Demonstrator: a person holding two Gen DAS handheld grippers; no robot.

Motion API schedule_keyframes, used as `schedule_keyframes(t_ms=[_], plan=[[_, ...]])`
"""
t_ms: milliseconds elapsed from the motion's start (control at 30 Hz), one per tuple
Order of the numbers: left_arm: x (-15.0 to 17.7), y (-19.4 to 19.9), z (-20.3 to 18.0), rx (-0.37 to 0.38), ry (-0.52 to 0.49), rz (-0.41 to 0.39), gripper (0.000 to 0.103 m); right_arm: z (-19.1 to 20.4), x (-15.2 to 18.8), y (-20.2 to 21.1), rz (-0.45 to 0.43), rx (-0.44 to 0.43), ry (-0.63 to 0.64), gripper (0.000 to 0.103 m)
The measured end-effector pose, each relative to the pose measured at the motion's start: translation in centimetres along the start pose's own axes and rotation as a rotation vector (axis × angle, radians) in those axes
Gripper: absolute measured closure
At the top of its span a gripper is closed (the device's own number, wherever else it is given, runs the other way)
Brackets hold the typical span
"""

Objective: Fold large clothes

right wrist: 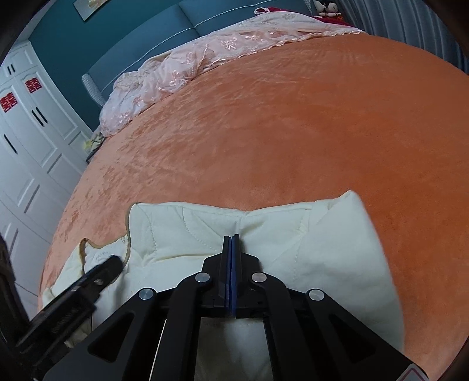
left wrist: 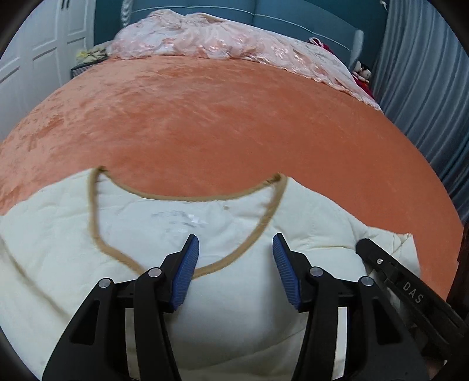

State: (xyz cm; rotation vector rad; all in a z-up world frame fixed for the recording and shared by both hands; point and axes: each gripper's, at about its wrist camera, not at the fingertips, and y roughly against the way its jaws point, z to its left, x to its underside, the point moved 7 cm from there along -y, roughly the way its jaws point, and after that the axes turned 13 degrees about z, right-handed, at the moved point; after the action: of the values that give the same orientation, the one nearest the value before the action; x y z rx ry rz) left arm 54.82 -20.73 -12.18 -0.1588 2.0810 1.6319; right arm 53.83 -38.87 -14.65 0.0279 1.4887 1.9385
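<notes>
Setting: a bed covered by an orange plush blanket (left wrist: 234, 117) is seen from two cameras mounted on hand-held grippers.
Garment: a cream quilted garment (left wrist: 73, 249) is laid at the near edge of the orange blanket, its tan-trimmed neckline (left wrist: 205, 199) turned toward the far end of the bed.
Left gripper (left wrist: 236, 263): it is held over the garment just below the neckline, with the jaws parted about halfway. The blue pads (left wrist: 187, 269) are set on either side of a stretch of cloth and tan trim; whether the cloth is pinched cannot be told.
Right gripper (right wrist: 231, 258): its jaws are brought fully together, the blue pads meeting edge to edge. A raised ridge of the garment's cream fabric is met right at the tips and appears to be pinched there.
Grippers together: each is seen at the edge of the other's view, side by side over the garment.
Far end of bed: a pink embroidered bedspread (left wrist: 219, 41) is bunched against a teal headboard (left wrist: 293, 17).
Surroundings: white wardrobe doors (right wrist: 26, 146) are seen on the left, grey-blue curtains (left wrist: 425, 88) on the right.
</notes>
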Motion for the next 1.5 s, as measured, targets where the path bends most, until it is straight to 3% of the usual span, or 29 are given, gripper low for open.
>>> schedule_keyframes(t_ms=[33,100,167,200,267,367,433,533,633,867,1267,1333,1400,1433,1500], plan=[[0.0,1.2,1.0,-0.011,0.001,-0.008,0.053,0.8,-0.1,1.4,-0.024,0.025,0.034,0.089],[0.1,2.9,3.2,-0.050,-0.031,0.006,0.053,3.5,0.3,3.6,-0.054,0.009,0.128,0.089],[0.4,3.3,5.4,-0.107,-0.068,0.035,0.053,7.3,1.4,4.1,-0.005,-0.034,0.244,0.090],[0.6,3.3,6.4,-0.137,-0.078,0.049,0.054,9.2,2.2,3.7,0.037,-0.038,0.307,0.090],[0.8,2.5,8.2,-0.163,-0.083,0.099,0.054,12.5,3.9,1.7,0.128,-0.030,0.409,0.100],[1.2,1.2,9.6,-0.157,-0.069,0.135,0.054,14.6,5.5,-1.9,0.204,0.037,0.485,0.101],[1.6,0.4,9.7,-0.186,-0.086,0.110,0.053,14.2,6.0,-4.1,0.227,0.065,0.481,0.103],[2.1,-0.4,9.8,-0.210,-0.087,0.051,0.052,12.9,5.2,-4.7,0.201,-0.018,0.393,0.103],[1.9,-0.7,10.3,-0.185,-0.056,0.028,0.050,12.2,5.1,-5.1,0.173,-0.053,0.340,0.103],[1.8,-1.0,10.4,-0.189,-0.046,-0.008,0.049,12.7,4.7,-5.6,0.112,0.013,0.356,0.103],[1.6,-1.0,10.3,-0.194,-0.036,-0.032,0.045,12.3,4.2,-5.8,0.081,-0.016,0.334,0.103],[1.4,-0.4,10.4,-0.218,-0.034,-0.016,0.042,11.8,3.9,-4.4,0.045,0.004,0.306,0.103],[1.5,2.4,11.5,-0.295,0.028,-0.042,0.042,10.0,3.3,-0.5,-0.062,0.077,0.213,0.103],[1.9,4.8,12.4,-0.281,0.082,-0.083,0.041,8.7,3.5,2.3,-0.119,0.061,0.152,0.092],[3.5,8.9,14.1,-0.199,0.151,-0.113,0.031,6.2,5.1,7.6,-0.160,0.008,0.110,0.088]])
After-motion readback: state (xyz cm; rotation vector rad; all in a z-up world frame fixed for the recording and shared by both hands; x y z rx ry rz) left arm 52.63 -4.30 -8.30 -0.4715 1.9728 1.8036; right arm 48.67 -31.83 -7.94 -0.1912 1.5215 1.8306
